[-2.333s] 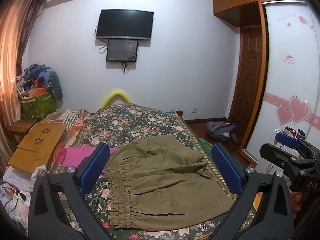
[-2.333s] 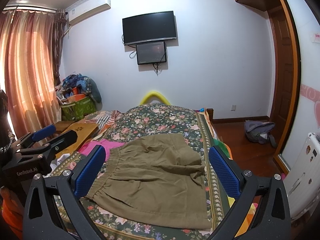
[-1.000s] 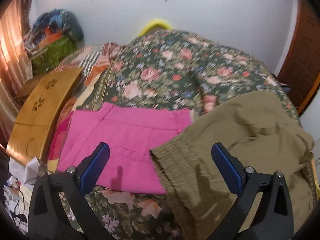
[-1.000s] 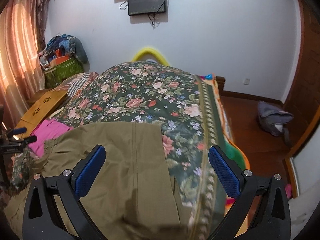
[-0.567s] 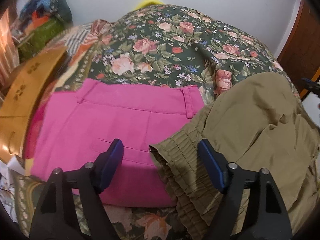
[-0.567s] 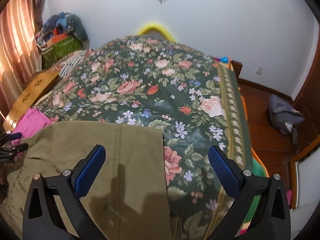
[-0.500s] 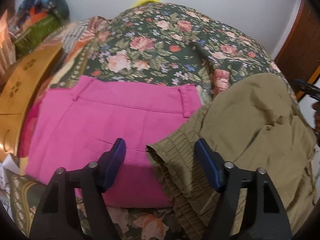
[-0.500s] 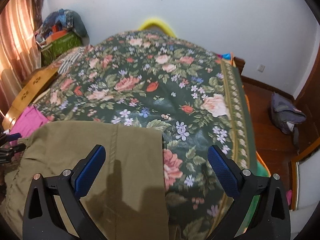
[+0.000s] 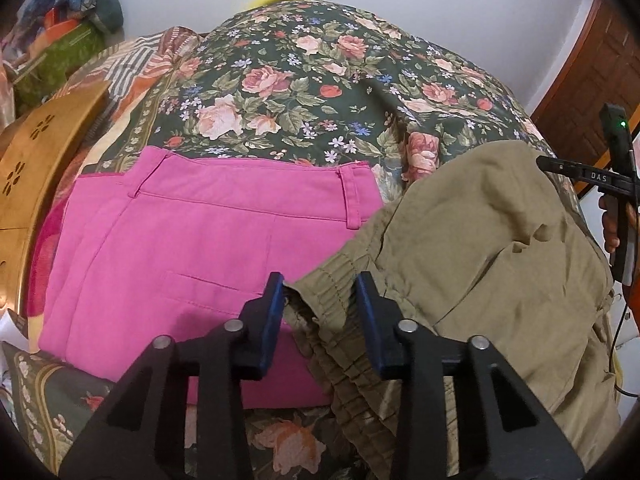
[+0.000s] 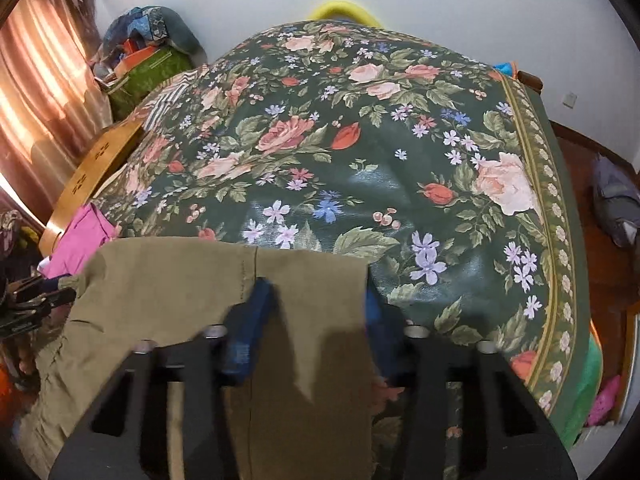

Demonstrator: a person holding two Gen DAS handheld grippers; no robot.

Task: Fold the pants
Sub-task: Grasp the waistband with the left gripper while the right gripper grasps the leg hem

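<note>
Olive-khaki cotton pants (image 9: 472,248) lie on floral green bedspread (image 9: 320,92), elastic waistband corner overlapping pink folded trousers (image 9: 192,248). Left gripper (image 9: 320,288) partly spread, blue pads either side of bunched waistband corner, not yet pinching. Right gripper (image 10: 316,292) blurred, pads straddling pants' far hem edge (image 10: 280,276); grip cannot be told. Wooden lap tray (image 9: 28,168) beside bed.

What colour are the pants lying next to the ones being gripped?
Bright pink pants, beside the olive-khaki pants; clearest in the left wrist view.
</note>
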